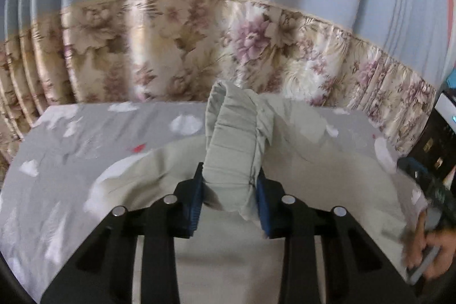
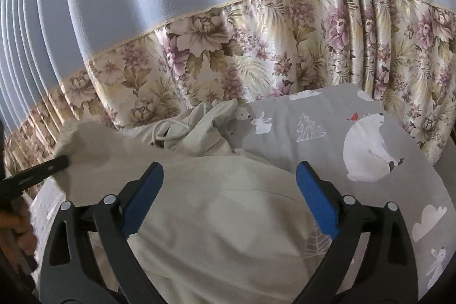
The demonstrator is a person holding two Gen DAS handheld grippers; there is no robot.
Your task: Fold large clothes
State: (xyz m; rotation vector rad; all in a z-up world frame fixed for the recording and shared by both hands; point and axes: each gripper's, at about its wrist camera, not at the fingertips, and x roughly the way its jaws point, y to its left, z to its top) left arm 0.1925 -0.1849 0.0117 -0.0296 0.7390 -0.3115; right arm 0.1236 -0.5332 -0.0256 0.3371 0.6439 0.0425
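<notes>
A pale beige-green hooded garment (image 1: 327, 170) lies spread on the bed. My left gripper (image 1: 230, 173) is shut on its ribbed cuff (image 1: 236, 133), which stands up bunched between the blue pads. In the right wrist view the same garment (image 2: 228, 218) fills the foreground, and its hood with a drawstring (image 2: 185, 130) is crumpled at the far end. My right gripper (image 2: 230, 165) hovers over the cloth, open wide, with nothing pinched. At the left edge of that view a black finger (image 2: 42, 170) of the left gripper holds up a raised fold.
A grey bed sheet (image 2: 313, 116) printed with white bears, rabbits and clouds covers the bed. A blue and floral curtain (image 1: 171, 42) hangs close behind it. Dark furniture (image 1: 439, 138) stands at the right. A person's hand (image 1: 436, 250) shows at the right edge.
</notes>
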